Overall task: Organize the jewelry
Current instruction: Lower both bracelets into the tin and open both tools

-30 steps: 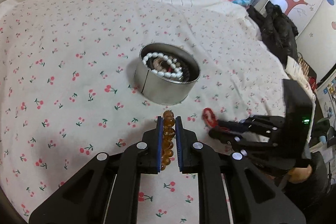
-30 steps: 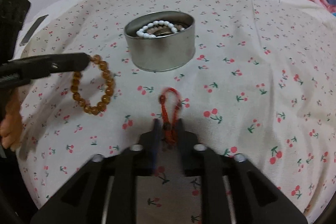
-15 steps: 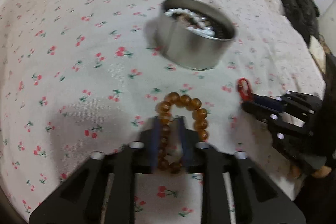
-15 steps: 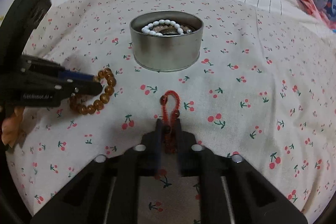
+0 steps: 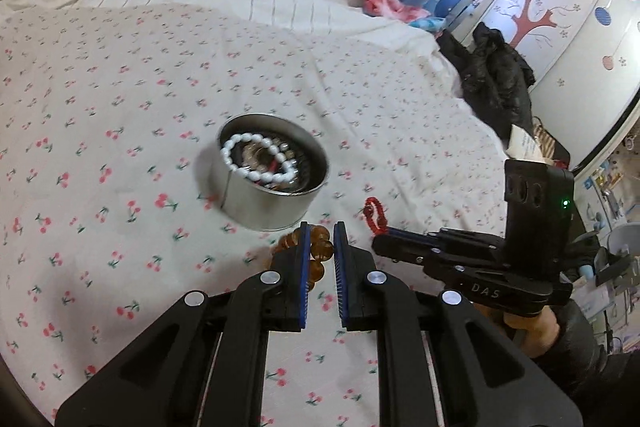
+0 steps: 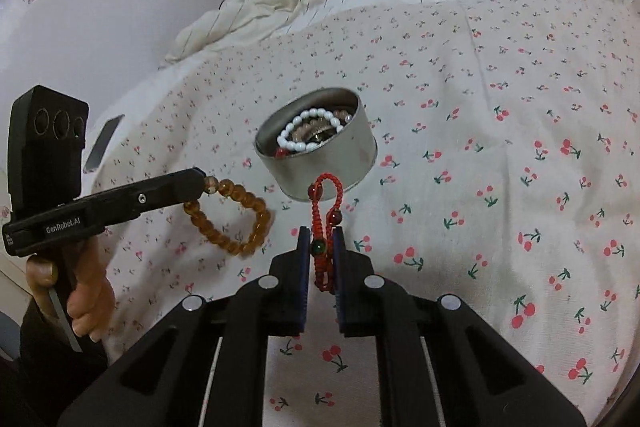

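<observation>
Bracelets hang pinched for dropping into the tin (image 6: 320, 151) ahead: my left tool (image 5: 320, 251) clamps amber beads (image 6: 240, 219), my right tool (image 6: 322, 247) clamps the red cord (image 6: 325, 223).

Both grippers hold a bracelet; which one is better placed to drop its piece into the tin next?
Probably the right gripper: its red cord bracelet already hangs just before the tin, in line with it. The left gripper holds the amber bracelet off to the tin's side.
</observation>
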### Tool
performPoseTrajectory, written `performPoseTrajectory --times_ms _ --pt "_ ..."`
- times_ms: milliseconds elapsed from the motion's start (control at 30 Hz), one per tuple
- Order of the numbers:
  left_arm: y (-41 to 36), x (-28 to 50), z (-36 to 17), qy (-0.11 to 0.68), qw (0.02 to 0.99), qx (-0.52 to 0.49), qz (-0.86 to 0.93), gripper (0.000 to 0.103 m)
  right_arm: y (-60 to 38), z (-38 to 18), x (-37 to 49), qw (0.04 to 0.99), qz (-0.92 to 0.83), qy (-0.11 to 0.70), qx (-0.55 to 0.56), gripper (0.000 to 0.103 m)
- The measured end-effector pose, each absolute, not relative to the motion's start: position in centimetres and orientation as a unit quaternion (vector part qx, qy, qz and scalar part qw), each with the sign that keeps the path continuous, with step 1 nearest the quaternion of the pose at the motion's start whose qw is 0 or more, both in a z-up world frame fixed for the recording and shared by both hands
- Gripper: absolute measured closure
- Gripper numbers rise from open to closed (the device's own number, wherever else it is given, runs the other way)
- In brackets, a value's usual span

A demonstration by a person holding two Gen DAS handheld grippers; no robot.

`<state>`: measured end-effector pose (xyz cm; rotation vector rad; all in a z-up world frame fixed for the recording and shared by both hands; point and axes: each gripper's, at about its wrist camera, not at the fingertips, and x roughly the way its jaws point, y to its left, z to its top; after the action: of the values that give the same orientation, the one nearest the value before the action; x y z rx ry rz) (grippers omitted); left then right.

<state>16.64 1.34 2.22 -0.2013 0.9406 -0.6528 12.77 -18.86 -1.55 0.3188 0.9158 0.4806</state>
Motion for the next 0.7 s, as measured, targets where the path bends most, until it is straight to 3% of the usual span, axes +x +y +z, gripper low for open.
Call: performPoseTrajectory --times_ms 500,700 --pt "-2.5 16.8 5.4 0.404 0.879 -0.027 -0.251 0.093 -20.7 0.6 12.4 0.874 0.215 0.402 0.169 0.091" --pt "-2.2 19.5 6.5 0.381 0.886 -0.071 -0.255 0.093 -20.6 2.4 13.6 0.887 0.207 0.383 0.151 0.091"
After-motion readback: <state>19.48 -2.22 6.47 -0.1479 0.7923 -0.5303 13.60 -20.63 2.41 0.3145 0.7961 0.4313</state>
